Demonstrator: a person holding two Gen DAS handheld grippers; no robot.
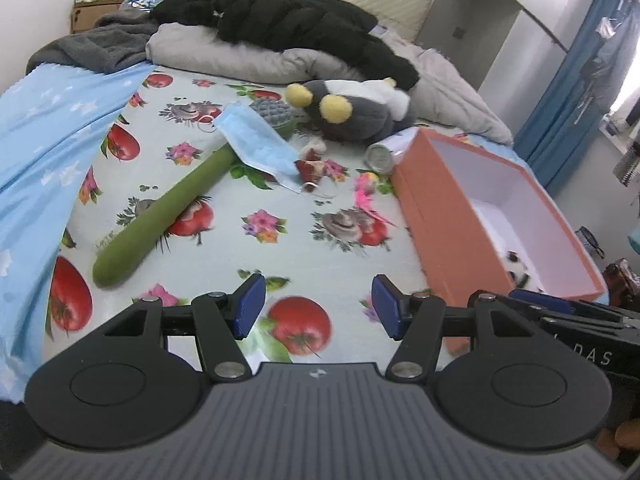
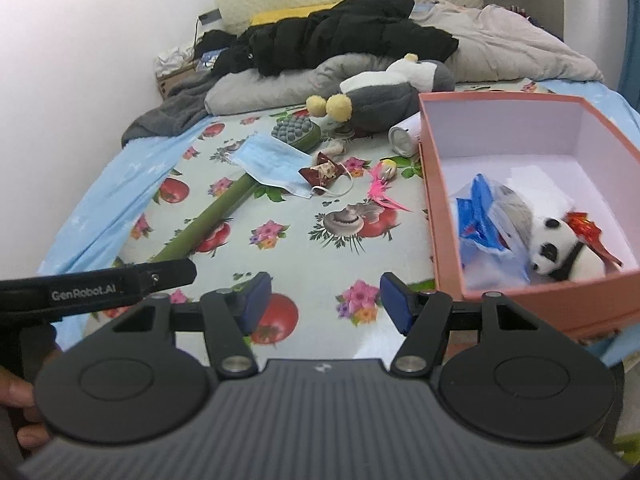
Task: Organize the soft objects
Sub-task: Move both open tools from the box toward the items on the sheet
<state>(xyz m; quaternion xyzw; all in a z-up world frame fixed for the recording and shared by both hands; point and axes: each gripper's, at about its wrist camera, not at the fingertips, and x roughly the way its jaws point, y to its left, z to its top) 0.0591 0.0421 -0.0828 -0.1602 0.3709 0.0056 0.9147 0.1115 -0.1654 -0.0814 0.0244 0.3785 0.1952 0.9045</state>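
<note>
Both your tools are empty rn: left hand-held gripper [image 1: 318, 312] has its jaws apart over bare bedsheet, right hand-held gripper [image 2: 326, 304] likewise apart, nothing btwn the pads.

Soft stuff left to sort lies ahead of both grippers on the bed [image 1: 280, 248]: face mask [image 1: 256, 140] draped over the green massage stick [image 1: 160, 216], grey plush [image 1: 352, 112] further out, pink feather toy [image 1: 368, 196] ahead-right. Pink box [image 2: 448, 216] sits to the right of the right gripper.

Risks, imo: grab the mask and its ear loop could snag the stick or the red wrapper [image 2: 324, 170] and drag them along. The small can [image 1: 380, 158] beside the box isn't soft; a sloppy sweep could knock it in.

Right view shows box contents: panda toy [image 2: 560, 248] and blue plastic bag [image 2: 484, 216]. Left view mostly hides those behind the box wall.
</note>
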